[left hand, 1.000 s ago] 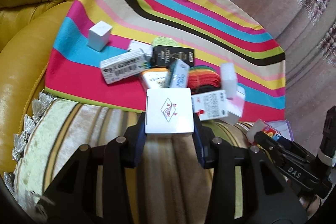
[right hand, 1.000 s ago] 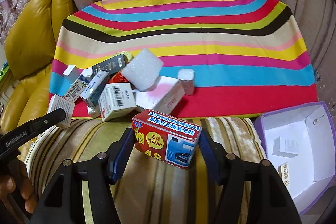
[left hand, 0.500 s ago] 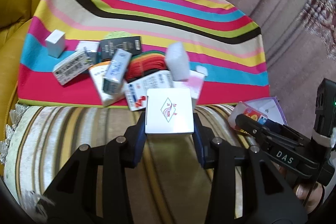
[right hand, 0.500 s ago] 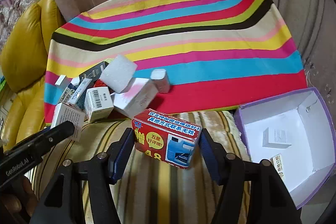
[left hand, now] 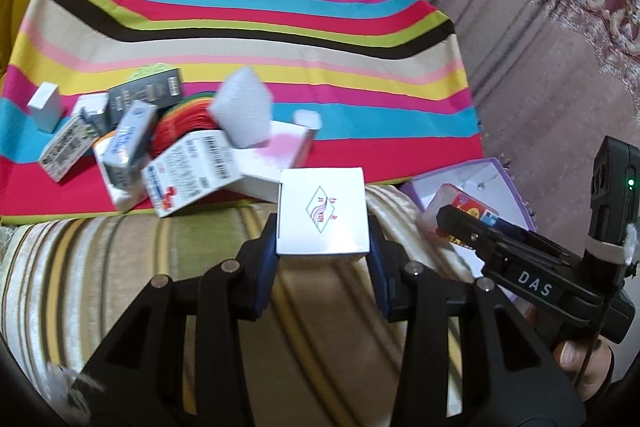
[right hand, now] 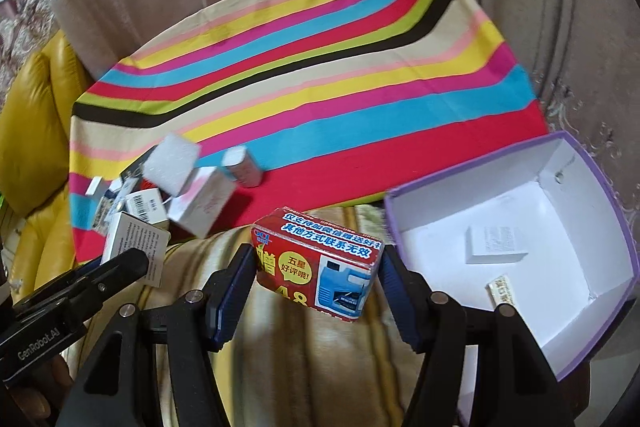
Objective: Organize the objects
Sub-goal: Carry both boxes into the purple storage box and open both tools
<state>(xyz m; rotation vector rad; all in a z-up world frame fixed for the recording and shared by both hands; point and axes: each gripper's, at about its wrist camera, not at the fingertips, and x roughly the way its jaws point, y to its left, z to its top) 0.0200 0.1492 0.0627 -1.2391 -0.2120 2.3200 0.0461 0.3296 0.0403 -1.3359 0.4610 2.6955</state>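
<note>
My left gripper [left hand: 322, 247] is shut on a white box with a diamond logo [left hand: 322, 215], held above the striped sofa seat. My right gripper [right hand: 316, 279] is shut on a red box with Chinese print [right hand: 316, 267]; it also shows at the right of the left wrist view [left hand: 460, 215]. A purple-edged open carton [right hand: 600, 163] sits to the right, with a small white box [right hand: 494, 245] and a small packet [right hand: 502, 287] inside. A pile of small boxes [left hand: 188, 167], a white foam block [left hand: 242, 111] and a red cord coil [left hand: 180, 123] lies on the striped cloth.
The multicoloured striped cloth [right hand: 320, 67] covers the sofa seat and back. A yellow leather cushion [right hand: 28, 115] lies to the left. A small white box [left hand: 44, 105] stands apart at the pile's left. A small capped box [right hand: 242, 167] stands by the pile.
Both grippers have swung to the right with their boxes held. The pile has drifted left in both views and the purple carton has come further into view.
</note>
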